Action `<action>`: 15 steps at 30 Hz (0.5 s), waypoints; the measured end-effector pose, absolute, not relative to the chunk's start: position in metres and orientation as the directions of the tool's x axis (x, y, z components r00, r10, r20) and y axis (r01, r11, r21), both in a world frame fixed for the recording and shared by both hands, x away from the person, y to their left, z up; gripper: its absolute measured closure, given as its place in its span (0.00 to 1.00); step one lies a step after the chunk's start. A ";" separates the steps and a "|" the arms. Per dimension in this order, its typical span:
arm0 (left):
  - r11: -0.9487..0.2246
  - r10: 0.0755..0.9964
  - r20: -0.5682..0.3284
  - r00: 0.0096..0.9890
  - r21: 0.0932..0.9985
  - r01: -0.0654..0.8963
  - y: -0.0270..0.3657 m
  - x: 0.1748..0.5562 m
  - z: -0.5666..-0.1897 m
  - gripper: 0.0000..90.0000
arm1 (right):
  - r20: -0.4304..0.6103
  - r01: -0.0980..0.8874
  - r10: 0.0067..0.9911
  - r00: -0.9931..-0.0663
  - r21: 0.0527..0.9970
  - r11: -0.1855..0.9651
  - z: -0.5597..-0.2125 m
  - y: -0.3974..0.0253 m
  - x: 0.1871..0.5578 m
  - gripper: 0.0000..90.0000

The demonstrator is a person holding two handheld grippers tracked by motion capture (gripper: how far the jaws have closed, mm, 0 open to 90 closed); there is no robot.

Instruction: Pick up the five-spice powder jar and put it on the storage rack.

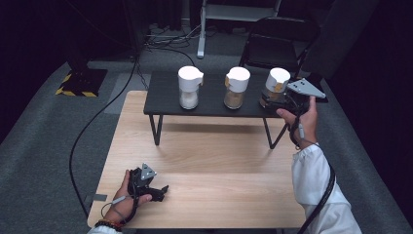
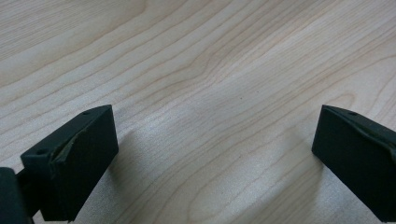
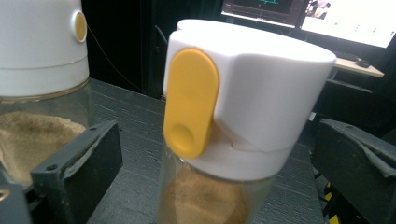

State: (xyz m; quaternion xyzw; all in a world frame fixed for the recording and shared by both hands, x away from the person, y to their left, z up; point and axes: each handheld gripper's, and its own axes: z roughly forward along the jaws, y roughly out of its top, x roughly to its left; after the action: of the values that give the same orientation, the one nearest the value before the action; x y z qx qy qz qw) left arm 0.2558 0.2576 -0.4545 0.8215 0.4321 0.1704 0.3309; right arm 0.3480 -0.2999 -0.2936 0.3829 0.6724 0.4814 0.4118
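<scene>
No brand or writing could be read on any of the three jars. Each was a clear glass cylinder under a smooth white plastic cap, lined up along a small dark shelf (image 1: 165, 100) with thin black legs, in the upper middle of the high view. The left jar (image 1: 189, 87) held white grains; the middle jar (image 1: 236, 87) and the right jar (image 1: 275, 87) held tan powder. On the right jar's cap sat an oval yellow tab (image 3: 190, 102) with a round dimple near its lower end.

The right gripper (image 1: 282, 101) was at the right end of the shelf, its black jaws spread to either side of the right jar, not touching it. The left gripper (image 1: 155, 191) lay at the lower left on the pale, wood-grained table (image 1: 219, 161), jaws wide apart and holding nothing.
</scene>
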 end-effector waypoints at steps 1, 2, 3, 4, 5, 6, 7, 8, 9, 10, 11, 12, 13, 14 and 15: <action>-0.407 0.823 -0.006 0.568 0.691 0.597 0.258 0.256 -0.455 0.00 | -0.190 0.115 0.910 -0.368 0.962 0.247 -0.294 -0.300 0.346 0.01; -0.408 0.823 -0.006 0.569 0.691 0.597 0.258 0.256 -0.454 0.00 | -0.194 0.112 0.911 -0.365 0.962 0.250 -0.295 -0.300 0.345 0.01; -0.409 0.822 -0.004 0.570 0.691 0.596 0.258 0.256 -0.454 0.00 | -0.200 0.111 0.910 -0.362 0.961 0.255 -0.296 -0.300 0.343 0.01; -0.408 0.823 -0.006 0.569 0.691 0.597 0.258 0.256 -0.454 0.00 | -0.205 0.110 0.911 -0.358 0.959 0.260 -0.296 -0.300 0.342 0.01; -0.409 0.822 -0.004 0.569 0.690 0.596 0.258 0.256 -0.454 0.00 | -0.209 0.108 0.911 -0.356 0.959 0.263 -0.297 -0.300 0.341 0.01; -0.409 0.822 -0.004 0.569 0.690 0.596 0.258 0.256 -0.454 0.00 | -0.210 0.104 0.910 -0.357 0.959 0.262 -0.298 -0.301 0.339 0.01; -0.407 0.823 -0.006 0.568 0.691 0.597 0.257 0.256 -0.454 0.00 | -0.209 0.104 0.910 -0.358 0.960 0.261 -0.299 -0.301 0.338 0.01; -0.409 0.822 -0.004 0.569 0.690 0.596 0.258 0.256 -0.454 0.00 | -0.211 0.101 0.909 -0.360 0.959 0.263 -0.300 -0.302 0.337 0.01; -0.409 0.822 -0.004 0.569 0.690 0.596 0.258 0.256 -0.454 0.00 | -0.214 0.101 0.907 -0.362 0.959 0.266 -0.300 -0.302 0.336 0.01; -0.407 0.823 -0.006 0.568 0.691 0.597 0.257 0.256 -0.454 0.00 | -0.219 0.099 0.906 -0.363 0.958 0.271 -0.301 -0.302 0.335 0.01; -0.409 0.823 -0.004 0.568 0.691 0.597 0.257 0.256 -0.454 0.00 | -0.228 0.094 0.905 -0.360 0.956 0.278 -0.303 -0.302 0.333 0.01; -0.409 0.822 -0.004 0.569 0.690 0.596 0.258 0.256 -0.454 0.00 | -0.229 0.092 0.904 -0.361 0.956 0.279 -0.304 -0.302 0.331 0.01; -0.409 0.823 -0.004 0.569 0.691 0.597 0.258 0.256 -0.454 0.00 | -0.227 0.091 0.902 -0.366 0.956 0.278 -0.305 -0.303 0.330 0.01; -0.407 0.823 -0.006 0.568 0.691 0.598 0.257 0.256 -0.454 0.00 | -0.226 0.089 0.902 -0.369 0.957 0.277 -0.306 -0.304 0.329 0.01; -0.407 0.823 -0.006 0.568 0.691 0.597 0.257 0.256 -0.454 0.00 | -0.227 0.085 0.901 -0.370 0.957 0.276 -0.308 -0.305 0.328 0.01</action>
State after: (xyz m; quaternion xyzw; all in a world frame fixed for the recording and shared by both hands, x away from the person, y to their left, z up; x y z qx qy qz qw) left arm 0.2556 0.2575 -0.4545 0.8213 0.4324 0.1707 0.3307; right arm 0.3279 -0.3047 -0.3078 0.3649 0.6754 0.4781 0.4267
